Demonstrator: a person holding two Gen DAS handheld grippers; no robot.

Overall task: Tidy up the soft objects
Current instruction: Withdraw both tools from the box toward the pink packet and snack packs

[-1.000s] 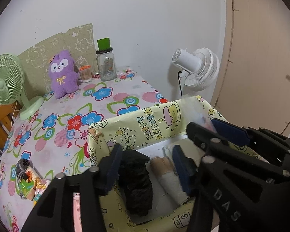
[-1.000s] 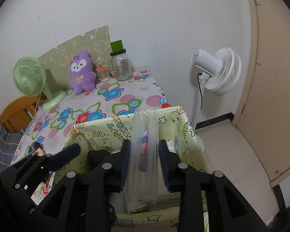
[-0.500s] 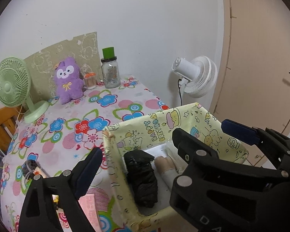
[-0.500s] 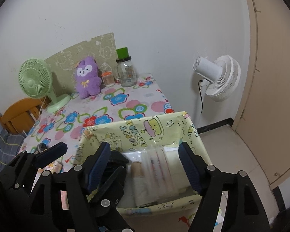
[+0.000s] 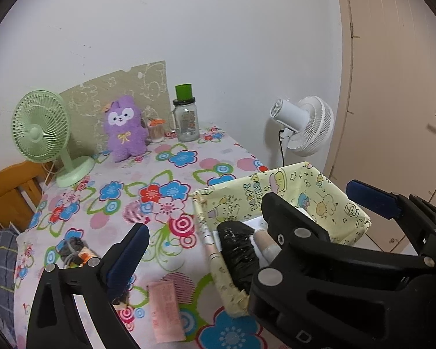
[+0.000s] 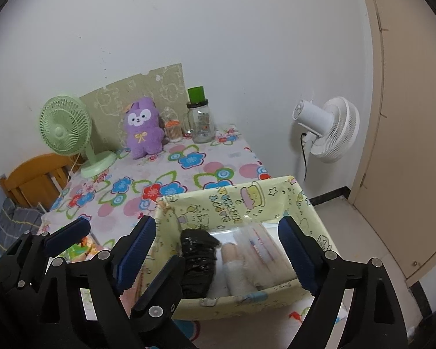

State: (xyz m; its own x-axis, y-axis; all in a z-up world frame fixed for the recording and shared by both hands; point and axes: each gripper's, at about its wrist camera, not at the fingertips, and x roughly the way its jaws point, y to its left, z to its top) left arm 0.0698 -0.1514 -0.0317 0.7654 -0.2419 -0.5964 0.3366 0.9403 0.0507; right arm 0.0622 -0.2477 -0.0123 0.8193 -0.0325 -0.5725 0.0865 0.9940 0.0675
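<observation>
Both tools let go! The right tool (image 6: 218, 250) has just been opening its jaws and stands wide and empty; a second ago it pinched the clear packet (image 6: 258, 250), which now lies inside the yellow box (image 6: 247, 197) beside the black bundle (image 6: 197, 258). The left tool (image 5: 200, 232) has spread wide too, holding nothing. I'd call this drop-off done; the pink pack (image 5: 165, 308) waits on the surface (image 5: 148, 163).

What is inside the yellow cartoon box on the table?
The yellow box holds a black bundle, a beige and white roll and a clear plastic packet, side by side. The gripper arms hide its near corners.
</observation>
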